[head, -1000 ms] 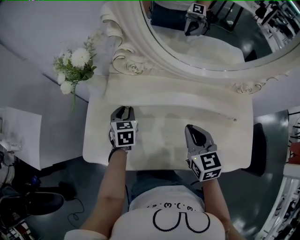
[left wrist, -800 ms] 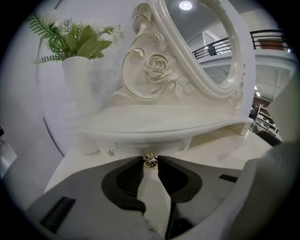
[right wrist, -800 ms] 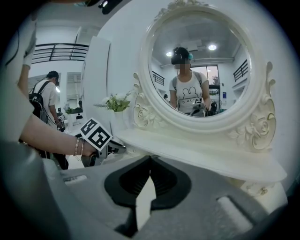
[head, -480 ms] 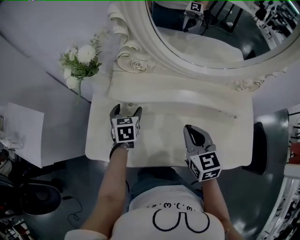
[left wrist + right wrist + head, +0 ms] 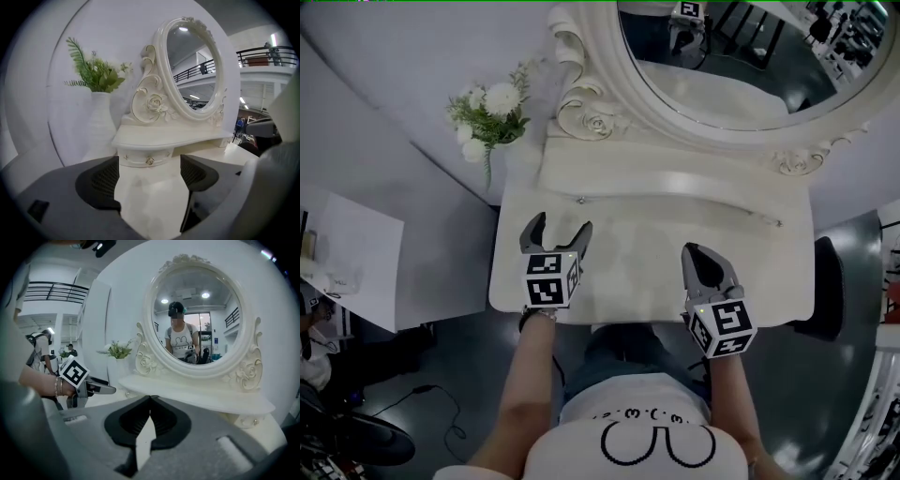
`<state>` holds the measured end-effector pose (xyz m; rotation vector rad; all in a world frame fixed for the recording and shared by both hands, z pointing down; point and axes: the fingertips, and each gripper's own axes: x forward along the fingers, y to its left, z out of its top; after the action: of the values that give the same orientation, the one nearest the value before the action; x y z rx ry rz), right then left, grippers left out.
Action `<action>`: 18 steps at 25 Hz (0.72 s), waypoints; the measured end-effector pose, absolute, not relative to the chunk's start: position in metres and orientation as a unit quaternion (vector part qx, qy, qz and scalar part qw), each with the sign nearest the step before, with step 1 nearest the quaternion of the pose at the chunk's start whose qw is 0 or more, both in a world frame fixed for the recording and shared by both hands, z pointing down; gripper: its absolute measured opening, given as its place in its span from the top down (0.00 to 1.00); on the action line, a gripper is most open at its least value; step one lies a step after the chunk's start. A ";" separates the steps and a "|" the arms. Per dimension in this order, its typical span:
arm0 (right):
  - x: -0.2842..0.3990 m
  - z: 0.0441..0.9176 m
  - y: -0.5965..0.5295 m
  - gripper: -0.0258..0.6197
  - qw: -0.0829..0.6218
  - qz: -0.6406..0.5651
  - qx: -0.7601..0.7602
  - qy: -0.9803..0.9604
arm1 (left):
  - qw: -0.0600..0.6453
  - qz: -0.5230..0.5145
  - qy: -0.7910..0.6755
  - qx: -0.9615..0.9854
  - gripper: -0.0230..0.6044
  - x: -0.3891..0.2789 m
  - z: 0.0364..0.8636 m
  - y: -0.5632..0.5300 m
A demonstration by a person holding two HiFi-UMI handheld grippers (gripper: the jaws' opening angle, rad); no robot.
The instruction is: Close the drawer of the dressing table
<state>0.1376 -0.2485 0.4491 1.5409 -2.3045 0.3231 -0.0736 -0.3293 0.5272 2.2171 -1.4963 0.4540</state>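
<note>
The drawer sits under the small shelf at the back of the counter, and its front with the knob looks flush with the frame, so I judge that the closing is already done. The left tongs are opening wide with nothing between them, apart from the drawer, while the right tongs are pressed together and empty. It seems that only taking the hands away is left.
</note>
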 end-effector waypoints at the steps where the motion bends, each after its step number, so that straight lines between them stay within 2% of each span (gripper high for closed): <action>1: 0.137 0.447 -0.245 0.96 0.171 0.114 0.549 -0.810 | 0.206 0.154 -0.539 0.802 0.33 -0.077 0.519 -0.324; 9: 0.117 0.436 -0.214 0.96 0.158 0.104 0.562 -0.805 | 0.155 0.100 -0.533 0.825 0.33 -0.102 0.471 -0.284; 11: 0.113 0.431 -0.210 0.96 0.156 0.097 0.559 -0.808 | 0.142 0.090 -0.518 0.838 0.39 -0.101 0.462 -0.274; 12: 0.110 0.428 -0.209 0.96 0.153 0.093 0.558 -0.810 | 0.133 0.086 -0.516 0.842 0.44 -0.103 0.458 -0.269; 13: 0.108 0.424 -0.209 0.96 0.151 0.089 0.556 -0.813 | 0.122 0.082 -0.520 0.841 0.58 -0.106 0.452 -0.265; 14: 0.105 0.420 -0.210 0.96 0.148 0.085 0.554 -0.815 | 0.111 0.078 -0.528 0.838 0.87 -0.111 0.446 -0.261; 15: 0.102 0.416 -0.210 0.96 0.146 0.079 0.551 -0.818 | 0.104 0.072 -0.536 0.835 0.97 -0.116 0.440 -0.259; 18: 0.095 0.401 -0.209 0.96 0.137 0.059 0.543 -0.826 | 0.093 0.055 -0.540 0.835 0.97 -0.121 0.423 -0.250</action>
<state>0.0951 -0.2090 0.4007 1.5729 -2.3906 0.1721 -0.1210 -0.2504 0.4231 2.4770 -1.6030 0.1641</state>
